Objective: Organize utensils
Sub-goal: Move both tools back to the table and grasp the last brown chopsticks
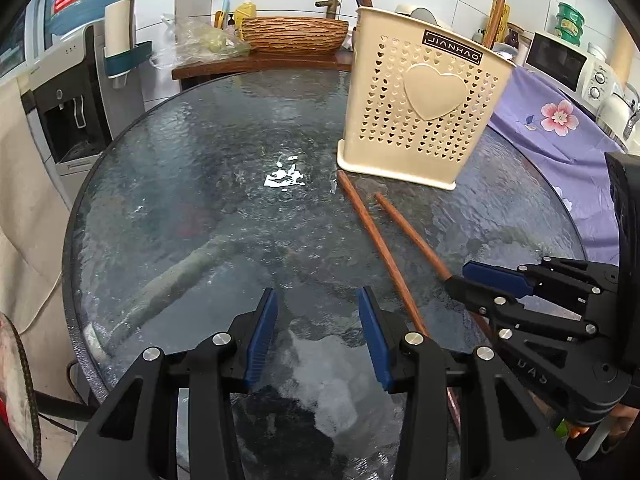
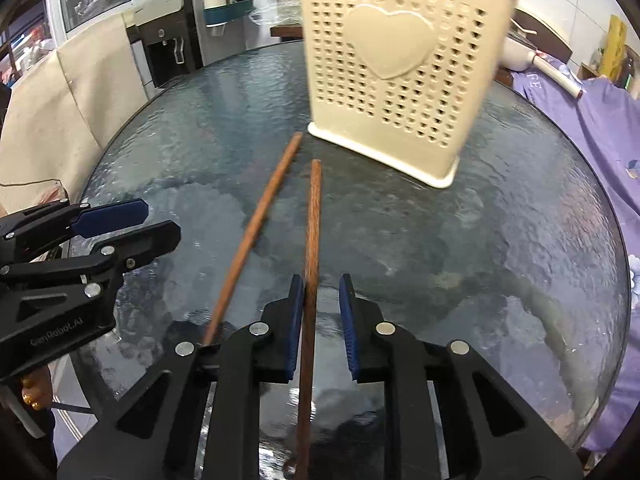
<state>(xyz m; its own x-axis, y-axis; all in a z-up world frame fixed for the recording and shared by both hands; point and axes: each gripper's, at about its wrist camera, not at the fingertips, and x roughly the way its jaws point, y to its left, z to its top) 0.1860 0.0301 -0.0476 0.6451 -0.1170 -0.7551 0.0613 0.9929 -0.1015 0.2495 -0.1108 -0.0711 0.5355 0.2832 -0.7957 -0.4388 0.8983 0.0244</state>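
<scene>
Two brown wooden chopsticks lie on the round glass table (image 1: pixel 160 208), pointing at a cream perforated utensil holder (image 1: pixel 420 108) with a heart on its side. The left chopstick (image 1: pixel 376 248) passes just right of my open, empty left gripper (image 1: pixel 318 316). The right chopstick (image 1: pixel 412 236) runs between the open jaws of my right gripper (image 1: pixel 472 276). In the right wrist view that chopstick (image 2: pixel 312 248) lies against the left pad (image 2: pixel 295 320) of my right gripper (image 2: pixel 322 304), and the other chopstick (image 2: pixel 256 232) lies left of it. The holder (image 2: pixel 396 76) stands beyond.
A purple floral cloth (image 1: pixel 560 132) covers the surface to the right of the table. A water dispenser (image 1: pixel 68 108) stands at the left. A wooden counter with a basin (image 1: pixel 292 36) is behind the table. My left gripper (image 2: pixel 120 224) shows at left in the right wrist view.
</scene>
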